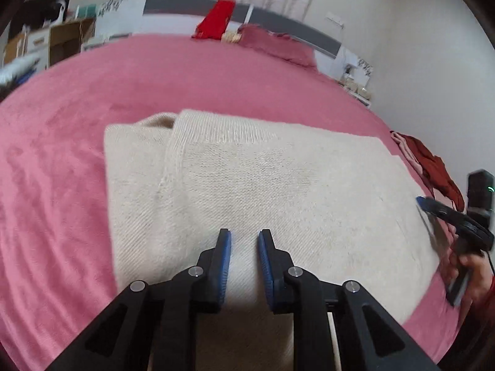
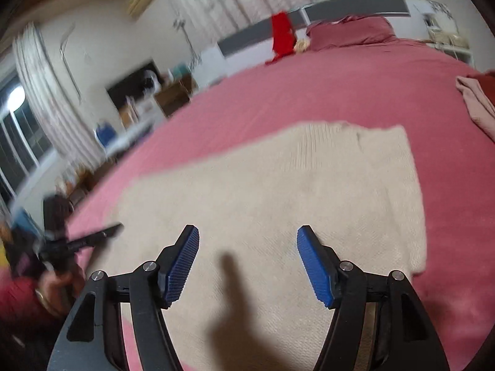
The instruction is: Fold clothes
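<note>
A cream knit sweater [image 1: 247,191] lies flat on the pink bed [image 1: 62,185], folded into a rough rectangle. In the left wrist view one layer is turned over the body, its ribbed edge at the far side, leaving a strip of the lower layer showing at the left.

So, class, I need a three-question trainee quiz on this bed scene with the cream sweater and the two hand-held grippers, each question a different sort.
1. True or false: the cream knitted sweater lies spread on the pink plush bedspread.
2. Which hand-held gripper has the wider gap between its blue pads: A the left hand-held gripper, or B the right hand-held gripper?
3. Fill in: the bright red garment hangs over the grey ____ at the far end of the bed.

Key: 1 true; 2 B; 3 headboard.
</note>
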